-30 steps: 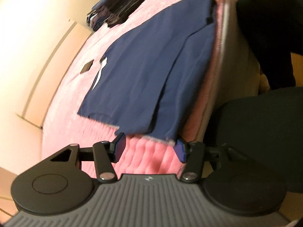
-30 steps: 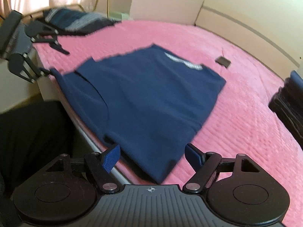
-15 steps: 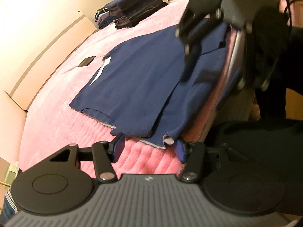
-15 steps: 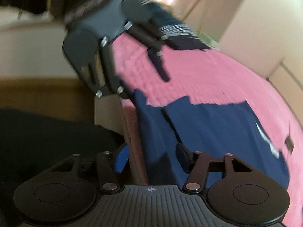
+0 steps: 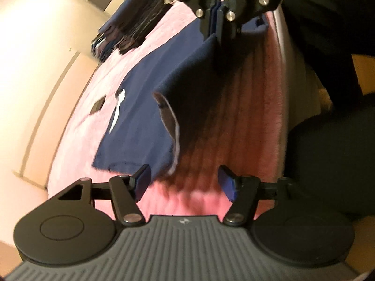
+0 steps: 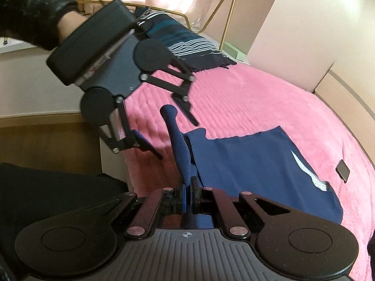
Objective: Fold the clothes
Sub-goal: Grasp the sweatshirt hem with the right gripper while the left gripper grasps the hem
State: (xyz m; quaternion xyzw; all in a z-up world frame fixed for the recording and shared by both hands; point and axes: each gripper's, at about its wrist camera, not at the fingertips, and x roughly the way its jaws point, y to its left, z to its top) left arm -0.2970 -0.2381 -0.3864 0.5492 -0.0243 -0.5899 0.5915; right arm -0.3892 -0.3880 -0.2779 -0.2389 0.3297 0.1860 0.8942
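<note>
- Bed (image 6: 257, 98) under a pink blanket (image 5: 77, 121); navy T-shirt (image 6: 246, 164) spread on it, collar with its pale lining toward 3 o'clock in the right wrist view.
- Small dark flat rectangle (image 6: 342, 171) on the blanket, just past the collar toward 3 o'clock.
- Stack of folded clothes (image 5: 133, 28) at 11 o'clock in the left wrist view, well apart from the shirt.
- Striped folded garments (image 6: 187, 42) at 12 o'clock in the right wrist view, near a thin gold-coloured frame (image 6: 225, 7).
- Right tongs (image 6: 188, 196) closed tight on the near edge of the shirt; pinched cloth rising as a narrow ridge toward 12 o'clock, tip lifted off the blanket.
- Same grip from the left wrist view: right tongs (image 5: 216, 27) at 12 o'clock, pointing steeply down, navy cloth clamped between the pads and draping from them toward 7 o'clock.
- Lifted side of the shirt folded over, pale inner hem showing along its edge at the centre of the left wrist view.
- Left tongs (image 5: 184, 182) with jaws opening, nothing between them; shirt corner just beyond the left finger, bare blanket in the gap.
- In the right wrist view, left tongs (image 6: 177, 138) at 10 o'clock, tilted downward over the bed's edge, fingers spread either side of the raised ridge without touching it.
- Hand (image 6: 68, 27) in a black sleeve (image 6: 30, 7) behind the left device at 10 o'clock.
- Dark-clothed person at the bedside, 3 o'clock in the left wrist view.
</note>
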